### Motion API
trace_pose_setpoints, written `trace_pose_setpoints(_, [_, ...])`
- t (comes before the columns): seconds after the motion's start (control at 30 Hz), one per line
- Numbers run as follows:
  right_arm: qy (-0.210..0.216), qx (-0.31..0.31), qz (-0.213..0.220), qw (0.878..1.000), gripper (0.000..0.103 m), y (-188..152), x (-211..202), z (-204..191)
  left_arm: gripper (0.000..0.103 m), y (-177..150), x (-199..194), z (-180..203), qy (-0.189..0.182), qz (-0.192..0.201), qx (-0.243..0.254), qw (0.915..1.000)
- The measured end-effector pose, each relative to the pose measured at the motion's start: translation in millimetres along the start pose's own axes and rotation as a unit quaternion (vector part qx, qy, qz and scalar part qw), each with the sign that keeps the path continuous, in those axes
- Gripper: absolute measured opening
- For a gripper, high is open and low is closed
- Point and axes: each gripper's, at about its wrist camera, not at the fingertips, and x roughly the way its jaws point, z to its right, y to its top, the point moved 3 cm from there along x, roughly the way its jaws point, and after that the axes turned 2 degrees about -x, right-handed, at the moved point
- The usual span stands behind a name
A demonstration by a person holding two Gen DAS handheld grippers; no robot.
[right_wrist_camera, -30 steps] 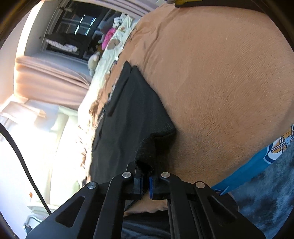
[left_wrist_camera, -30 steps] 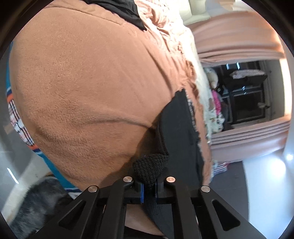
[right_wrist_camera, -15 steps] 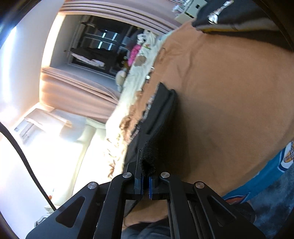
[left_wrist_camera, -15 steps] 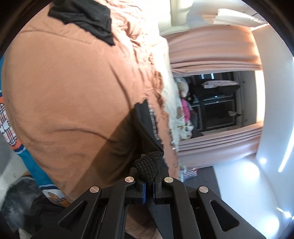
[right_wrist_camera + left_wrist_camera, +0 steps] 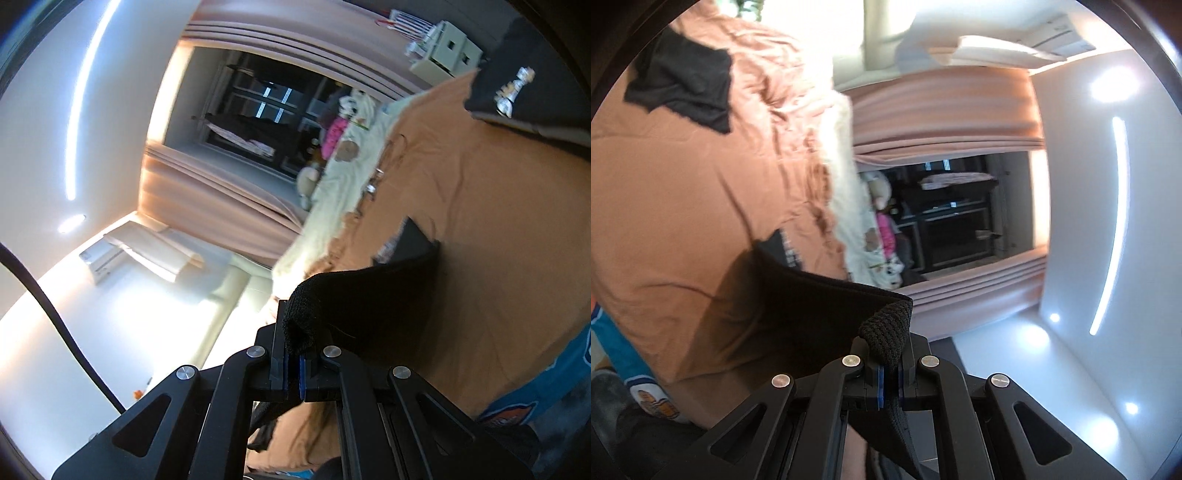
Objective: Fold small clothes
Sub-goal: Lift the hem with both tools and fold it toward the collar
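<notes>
A black garment (image 5: 812,314) is held taut above the orange-brown bedspread (image 5: 683,221), a shadow being cast on the spread beneath it. The garment is of dark, finely ribbed knit with a thick hemmed edge, and a patterned band is seen on its far part where it meets the bedspread. One bunched corner is clamped in the left gripper (image 5: 891,373), whose jaws are pressed together on the fabric. The other corner (image 5: 306,314) is pinched likewise in the right gripper (image 5: 293,373). Farther up the bedspread another black cloth (image 5: 683,85) is seen lying crumpled.
</notes>
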Motion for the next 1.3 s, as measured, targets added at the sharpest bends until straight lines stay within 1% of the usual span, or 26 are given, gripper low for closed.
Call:
trace_pose_setpoints(0.13, [0.019, -0.013, 0.021, 1.000, 0.000, 3, -11, -10, 0.003, -3, -14, 35, -0.032, 0.004, 0.021, 0.9992])
trace_pose_setpoints(0.3, [0.042, -0.024, 0.042, 0.998, 0.000, 4, -29, -20, 0.003, -9, -28, 68, -0.055, 0.008, 0.039, 0.9977])
trace_pose_setpoints(0.4, [0.051, -0.028, 0.050, 0.997, 0.000, 7, -30, -18, 0.003, -12, -34, 80, -0.060, 0.011, 0.049, 0.9970])
trace_pose_setpoints(0.53, [0.055, -0.033, 0.052, 0.997, 0.000, 5, -14, -1, 0.004, -14, -36, 86, -0.054, 0.014, 0.059, 0.9967])
trace_pose_setpoints(0.67, [0.040, -0.031, 0.045, 0.998, 0.000, 3, -4, 14, 0.004, -14, -29, 72, -0.042, 0.010, 0.051, 0.9978])
trace_pose_setpoints(0.73, [0.030, -0.027, 0.039, 0.998, 0.000, 2, 0, 22, 0.004, -14, -23, 59, -0.028, 0.009, 0.046, 0.9985])
trace_pose_setpoints(0.83, [0.011, -0.023, 0.029, 0.999, 0.000, 1, 19, 44, 0.004, -12, -14, 40, -0.010, 0.005, 0.036, 0.9993])
trace_pose_setpoints(1.0, [-0.021, -0.014, 0.012, 1.000, 0.000, 5, 61, 79, 0.004, -7, 10, 10, 0.026, -0.002, 0.025, 0.9993])
trace_pose_setpoints(1.13, [-0.038, -0.003, 0.003, 0.999, 0.000, 16, 99, 103, 0.004, -2, 33, -6, 0.046, -0.007, 0.019, 0.9987])
trace_pose_setpoints(1.3, [-0.056, 0.002, -0.006, 0.998, 0.000, 35, 134, 107, 0.004, 10, 63, -21, 0.069, -0.012, 0.014, 0.9974])
